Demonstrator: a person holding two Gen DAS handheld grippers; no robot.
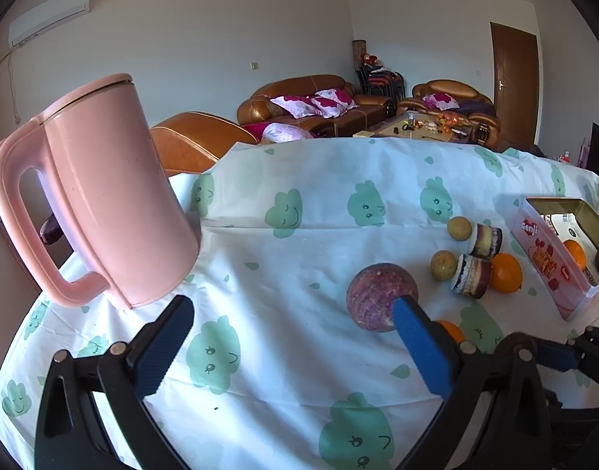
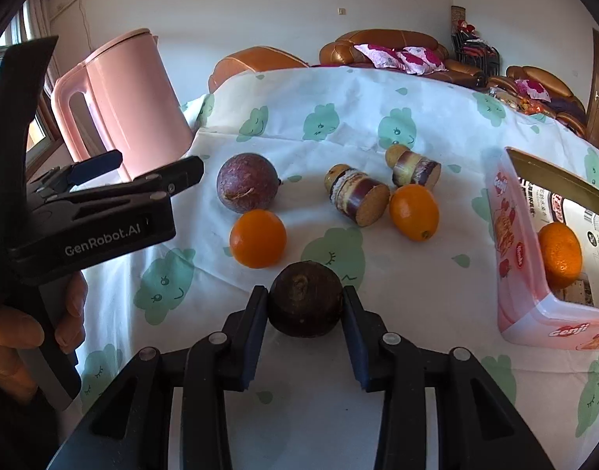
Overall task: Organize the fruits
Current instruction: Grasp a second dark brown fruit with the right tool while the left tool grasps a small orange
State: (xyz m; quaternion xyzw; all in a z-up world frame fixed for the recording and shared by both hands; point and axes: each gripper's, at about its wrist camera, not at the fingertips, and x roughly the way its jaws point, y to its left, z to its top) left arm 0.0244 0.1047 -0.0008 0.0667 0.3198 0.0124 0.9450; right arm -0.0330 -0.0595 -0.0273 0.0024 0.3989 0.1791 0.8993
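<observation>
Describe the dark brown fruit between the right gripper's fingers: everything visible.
The dark brown fruit is round, matte and rough-skinned, with a paler scar on top. It sits low over the cloud-print tablecloth; contact with the cloth is hidden. The right gripper is shut on it, one pad pressed to each side. An orange lies just beyond, apart.

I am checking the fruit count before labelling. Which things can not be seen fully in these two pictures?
- Pink tin, right wrist view: its near wall and the frame edge hide most of the inside; only one orange shows.
- Dark round fruit in the right gripper: its underside is hidden.
- Left wrist view: left gripper finger covers a small orange.
</observation>
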